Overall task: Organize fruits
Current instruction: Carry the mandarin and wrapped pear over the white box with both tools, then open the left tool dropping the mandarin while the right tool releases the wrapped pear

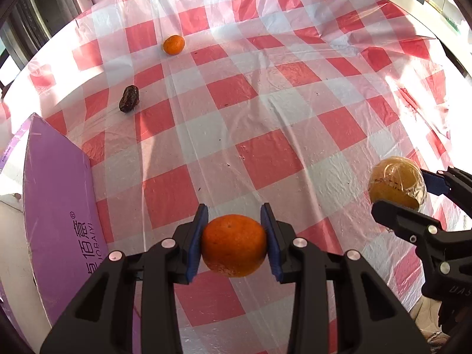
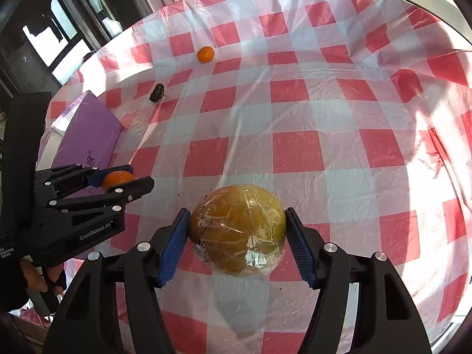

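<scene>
Your left claw (image 1: 234, 237) is clenched on a mandarin orange (image 1: 234, 245), blue pads pressed against both its sides, the fruit lifted clear of the counter (image 1: 295, 135). Your right claw (image 2: 237, 243) is grasping a larger yellow-brown round fruit wrapped in clear plastic film (image 2: 237, 230), one pad at each flank, also held off the surface. The counter wears a red-and-white checked cloth under a transparent sheet. Two fruits lie loose on it, far from both claws: a small mandarin (image 1: 174, 44) toward the far edge, and a dark wrinkled date (image 1: 129, 98) nearer, apart from it. A purple box (image 1: 62, 206) with printed characters sits at the left edge of the counter, close beside your left claw. Sun glare washes out the right side of the cloth.
</scene>
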